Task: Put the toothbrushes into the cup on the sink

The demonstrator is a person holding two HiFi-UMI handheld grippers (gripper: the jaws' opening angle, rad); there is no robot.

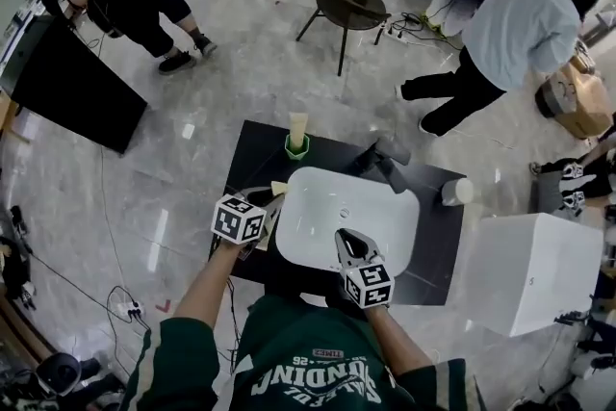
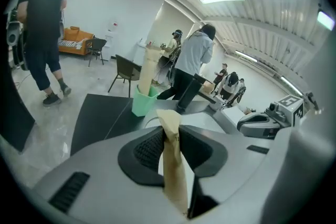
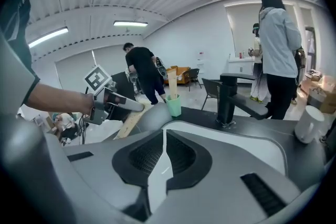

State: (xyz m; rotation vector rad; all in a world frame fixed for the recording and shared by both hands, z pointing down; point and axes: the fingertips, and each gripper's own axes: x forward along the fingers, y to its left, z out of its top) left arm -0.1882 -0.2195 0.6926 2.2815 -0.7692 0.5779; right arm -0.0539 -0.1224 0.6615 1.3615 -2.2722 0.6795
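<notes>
A green cup [image 1: 296, 147] stands on the black counter [image 1: 252, 149] behind the white sink [image 1: 385, 236], with one paper-wrapped toothbrush [image 1: 298, 125] upright in it. My left gripper [image 1: 269, 202] hovers at the sink's left rim, shut on a second beige-wrapped toothbrush [image 2: 172, 165]. In the left gripper view the cup [image 2: 142, 100] lies ahead and slightly left. The right gripper view shows that held toothbrush [image 3: 128, 123] slanting down, a short way left of the cup [image 3: 174, 106]. My right gripper [image 1: 351, 250] hangs over the sink's front part, its jaws together with nothing between them.
A black faucet [image 1: 385, 154] rises at the sink's back right, and a white cylinder [image 1: 457, 192] stands on the counter's right end. A white box [image 1: 529, 269] sits to the right. A chair [image 1: 346, 7] and several people stand on the floor behind.
</notes>
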